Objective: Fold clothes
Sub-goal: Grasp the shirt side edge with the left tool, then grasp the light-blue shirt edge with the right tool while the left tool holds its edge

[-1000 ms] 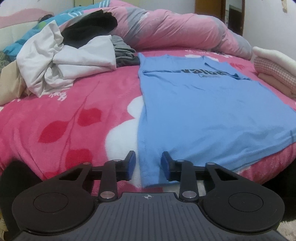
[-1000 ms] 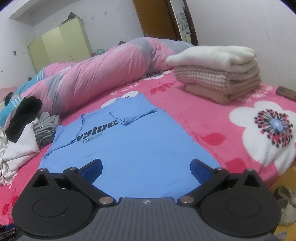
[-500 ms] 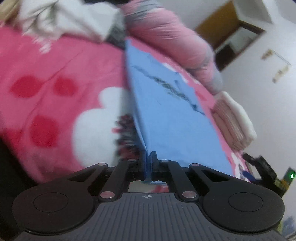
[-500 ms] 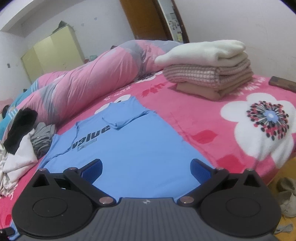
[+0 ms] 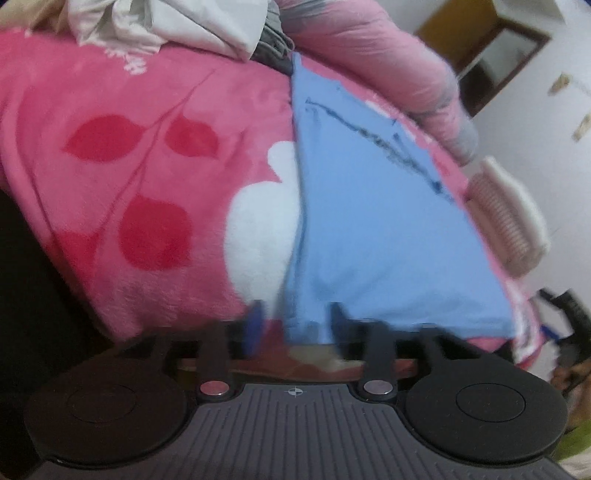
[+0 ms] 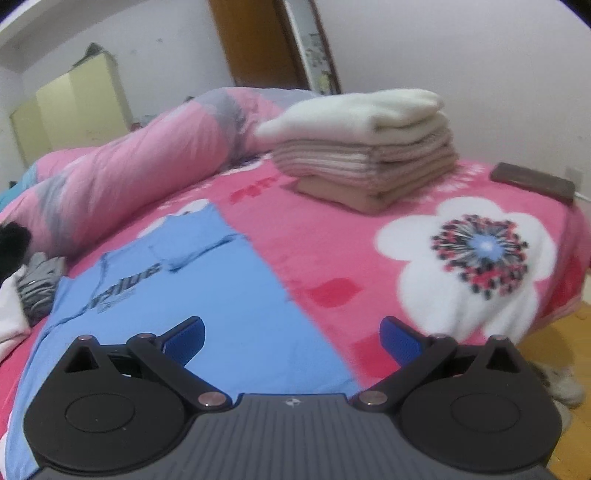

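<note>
A light blue T-shirt (image 5: 369,221) with dark lettering lies flat on the pink flowered bedspread (image 5: 129,155), its sleeves folded in. My left gripper (image 5: 295,325) is at the shirt's near left hem corner. Its jaws are opening and blurred, and the corner of blue cloth lies loose between them. In the right wrist view the same T-shirt (image 6: 203,295) runs away from me. My right gripper (image 6: 291,339) stands wide open just above the near right part of the hem, with nothing clamped between its fingers.
A folded stack of cream and pink clothes (image 6: 365,162) sits right of the shirt. A heap of unfolded white, grey and black garments (image 5: 184,22) lies to the left. Behind is a rolled pink quilt (image 6: 129,177). A dark flat object (image 6: 532,181) lies near the bed's right edge, shoes (image 6: 557,384) below.
The left gripper rolled and closed on the shirt's hem corner, then spread apart again. The right gripper slid rightwards along the hem, staying wide open.
</note>
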`<state>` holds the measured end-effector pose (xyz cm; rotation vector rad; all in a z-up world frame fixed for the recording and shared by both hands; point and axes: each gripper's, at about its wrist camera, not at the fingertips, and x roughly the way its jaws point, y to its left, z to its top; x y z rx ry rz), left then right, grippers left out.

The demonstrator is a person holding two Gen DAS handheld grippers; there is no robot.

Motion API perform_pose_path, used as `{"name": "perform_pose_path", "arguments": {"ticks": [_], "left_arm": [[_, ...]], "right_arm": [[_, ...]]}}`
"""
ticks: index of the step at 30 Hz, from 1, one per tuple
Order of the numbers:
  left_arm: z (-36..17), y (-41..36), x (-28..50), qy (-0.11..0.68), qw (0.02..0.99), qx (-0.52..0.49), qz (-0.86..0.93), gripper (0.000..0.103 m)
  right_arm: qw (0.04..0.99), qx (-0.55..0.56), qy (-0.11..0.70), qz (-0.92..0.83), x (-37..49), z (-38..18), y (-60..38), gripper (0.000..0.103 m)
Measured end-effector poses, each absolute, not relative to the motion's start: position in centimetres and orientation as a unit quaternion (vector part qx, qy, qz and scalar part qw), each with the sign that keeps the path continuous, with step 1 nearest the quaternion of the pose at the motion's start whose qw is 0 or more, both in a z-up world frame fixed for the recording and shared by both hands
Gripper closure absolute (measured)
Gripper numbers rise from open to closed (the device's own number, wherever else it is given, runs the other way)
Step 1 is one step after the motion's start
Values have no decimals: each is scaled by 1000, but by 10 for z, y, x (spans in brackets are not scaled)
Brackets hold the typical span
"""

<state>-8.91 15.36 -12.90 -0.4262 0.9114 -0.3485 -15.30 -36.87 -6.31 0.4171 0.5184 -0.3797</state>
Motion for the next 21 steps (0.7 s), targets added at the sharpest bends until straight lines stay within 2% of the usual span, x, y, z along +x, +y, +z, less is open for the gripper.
{"name": "perform_pose_path", "arguments": {"ticks": [7, 9, 16, 19, 20, 21], "left_arm": [[-123, 128, -79, 438, 873, -139, -163, 52], [-125, 121, -74, 444, 874, -129, -152, 52], [-127, 117, -70, 455, 871, -126, -135, 54], [-126, 112, -70, 455, 873, -115, -129, 55], [-126, 111, -70, 455, 875, -112, -126, 55], [-126, 109, -71, 454, 876, -108, -124, 55]], "right_arm": [[912, 278, 266, -144, -152, -79, -405, 20], [909, 282, 278, -131, -145, -87, -409, 28], [900, 278, 317, -105, -124, -111, -425, 39], [901, 270, 324, -101, -130, -111, -427, 56], [901, 271, 325, -100, -134, -112, -428, 68], [899, 276, 325, -97, -138, -112, -430, 74]]}}
